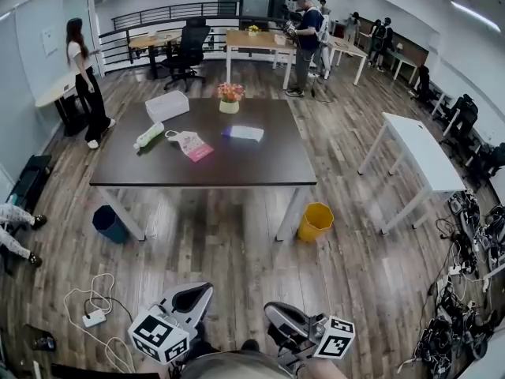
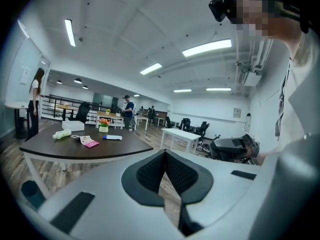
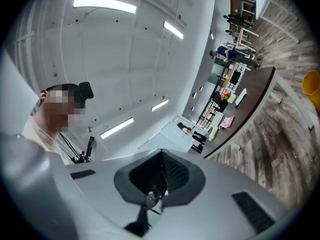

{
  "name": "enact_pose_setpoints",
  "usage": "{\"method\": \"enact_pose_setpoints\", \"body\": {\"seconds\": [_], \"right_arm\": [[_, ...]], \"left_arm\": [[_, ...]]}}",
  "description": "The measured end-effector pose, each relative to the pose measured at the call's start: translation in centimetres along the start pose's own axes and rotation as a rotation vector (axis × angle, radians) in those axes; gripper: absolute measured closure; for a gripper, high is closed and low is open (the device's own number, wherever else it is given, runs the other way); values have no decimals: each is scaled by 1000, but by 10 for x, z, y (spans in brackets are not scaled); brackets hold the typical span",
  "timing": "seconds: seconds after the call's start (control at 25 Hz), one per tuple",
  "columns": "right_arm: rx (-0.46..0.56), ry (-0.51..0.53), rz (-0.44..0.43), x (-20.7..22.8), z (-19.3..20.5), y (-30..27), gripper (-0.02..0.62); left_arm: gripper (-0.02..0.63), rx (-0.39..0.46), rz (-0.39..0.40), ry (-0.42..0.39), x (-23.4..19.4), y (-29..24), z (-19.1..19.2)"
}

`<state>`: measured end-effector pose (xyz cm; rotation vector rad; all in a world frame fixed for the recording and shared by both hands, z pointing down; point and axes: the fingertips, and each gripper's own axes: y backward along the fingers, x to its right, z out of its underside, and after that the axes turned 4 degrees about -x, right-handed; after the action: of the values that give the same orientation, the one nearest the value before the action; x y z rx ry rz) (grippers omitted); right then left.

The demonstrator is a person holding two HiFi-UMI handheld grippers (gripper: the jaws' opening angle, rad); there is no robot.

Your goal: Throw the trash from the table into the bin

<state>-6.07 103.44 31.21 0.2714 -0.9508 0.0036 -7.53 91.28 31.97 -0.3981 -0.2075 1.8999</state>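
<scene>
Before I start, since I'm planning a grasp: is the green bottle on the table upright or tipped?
Tipped: the green bottle lies on its side, lengthwise on the table.

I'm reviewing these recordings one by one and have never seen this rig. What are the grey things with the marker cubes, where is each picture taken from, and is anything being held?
There is no robot here. A person holds a two-jaw gripper in each hand. The head view comes from a camera on the person's head, looking down; the left gripper and right gripper show at its bottom edge. The other two pictures come from cameras riding on the grippers, looking along their jaws. Both pairs of jaws are shut, with nothing between them.

Ahead stands a dark table. On it are a box, a flower pot, a bottle, a pink packet and a white packet. On the floor by its near legs stand a yellow bin and a blue bin.
</scene>
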Motion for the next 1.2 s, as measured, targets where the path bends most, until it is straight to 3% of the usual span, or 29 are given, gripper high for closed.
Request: {"method": "enact_pose_setpoints", "body": {"seconds": [0.36, 0.6, 1.04, 1.2], "right_arm": [[-38, -12, 52, 4, 37, -123, 586], [-150, -13, 35, 2, 85, -225, 586], [-351, -1, -60, -1, 129, -329, 586], [-350, -20, -79, 8, 122, -333, 586]], "left_arm": [[594, 86, 12, 18, -121, 52, -8], [594, 96, -7, 106, -211, 103, 8], [594, 138, -89, 109, -273, 150, 18], [594, 125, -89, 98, -281, 139, 11]]}}
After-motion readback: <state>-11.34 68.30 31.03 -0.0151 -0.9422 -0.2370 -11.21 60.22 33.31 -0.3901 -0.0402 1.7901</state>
